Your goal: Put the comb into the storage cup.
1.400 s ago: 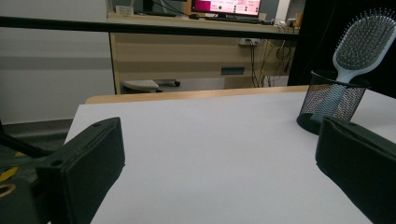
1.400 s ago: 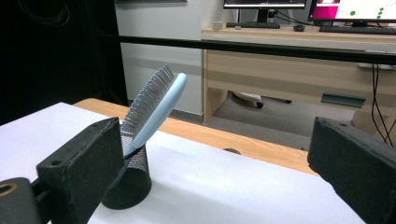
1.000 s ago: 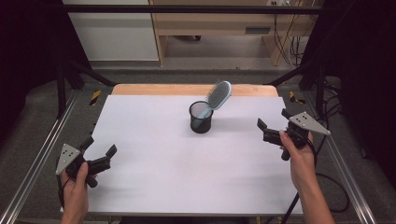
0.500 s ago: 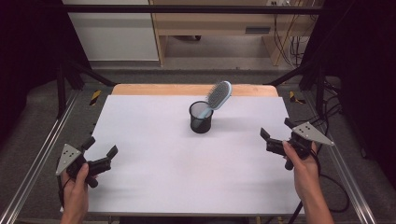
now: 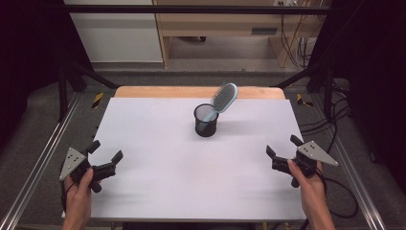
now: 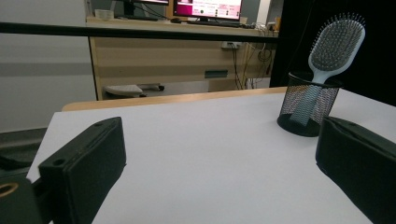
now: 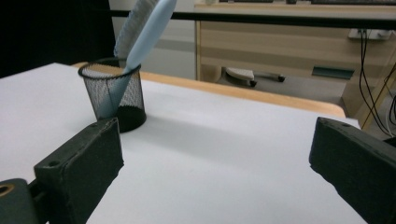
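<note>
White bench [image 5: 158, 182] lies under both my claws. My left claw [image 5: 106, 152] and my right claw [image 5: 282, 146] stand wide and hold nothing. Well apart from both, the blue hairbrush [image 5: 221, 100] leans, handle down, in the black mesh cup [image 5: 206, 121].

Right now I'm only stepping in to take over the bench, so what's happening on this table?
A person holds a gripper in each hand over the near part of the white table. The left gripper and the right gripper are both open and hold nothing. Farther back, a light blue hairbrush stands handle down in a black mesh cup, leaning on its rim. Neither gripper is touching either one.
</note>
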### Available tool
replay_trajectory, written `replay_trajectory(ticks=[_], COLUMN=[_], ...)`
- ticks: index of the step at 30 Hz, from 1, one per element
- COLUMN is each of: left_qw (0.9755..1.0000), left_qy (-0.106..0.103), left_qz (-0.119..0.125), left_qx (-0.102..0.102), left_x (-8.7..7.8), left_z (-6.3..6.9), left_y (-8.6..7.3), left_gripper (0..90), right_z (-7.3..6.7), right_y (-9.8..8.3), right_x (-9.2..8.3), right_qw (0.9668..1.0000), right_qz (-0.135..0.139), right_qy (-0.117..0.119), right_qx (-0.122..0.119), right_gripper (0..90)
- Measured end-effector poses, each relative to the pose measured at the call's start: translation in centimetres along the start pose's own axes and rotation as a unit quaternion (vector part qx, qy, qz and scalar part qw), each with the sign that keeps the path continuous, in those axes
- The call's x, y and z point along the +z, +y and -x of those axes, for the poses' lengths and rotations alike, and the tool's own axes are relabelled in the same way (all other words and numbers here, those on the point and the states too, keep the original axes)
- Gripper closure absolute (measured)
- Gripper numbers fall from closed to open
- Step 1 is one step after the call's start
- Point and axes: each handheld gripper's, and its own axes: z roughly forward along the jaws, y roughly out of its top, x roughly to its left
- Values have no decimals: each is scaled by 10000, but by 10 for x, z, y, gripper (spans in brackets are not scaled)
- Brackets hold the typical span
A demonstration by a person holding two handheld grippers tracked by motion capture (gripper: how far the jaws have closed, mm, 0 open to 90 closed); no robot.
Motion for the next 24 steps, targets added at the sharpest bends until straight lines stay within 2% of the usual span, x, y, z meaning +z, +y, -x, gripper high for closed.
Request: replay_trajectory(ticks=[6,13,16,19,23,24], left_qw=[10000,9997,9998,9998,9999,9999], left_qy=[-61,-224,-170,-174,-101,-85], left_qz=[-33,49,61,68,-31,-43], left_qx=[-61,-13,67,-13,-77,-76], left_x=[-6,-9,-13,-16,-15,-15], left_z=[4,15,18,19,14,13], left_y=[1,2,1,-1,-4,-4], left_gripper=[17,17,17,17,17,17], right_z=[-3,-6,-6,-9,-17,-20], right_y=[-15,-22,-26,-28,-31,-33], right_x=[-6,-8,-8,-8,-5,-4], right_qw=[9999,9995,9993,9992,9983,9981], right_qz=[-3,6,35,86,172,150], right_qy=[50,297,361,382,539,589], right_qx=[92,62,71,41,-158,-136], right_gripper=[42,37,35,35,32,31])
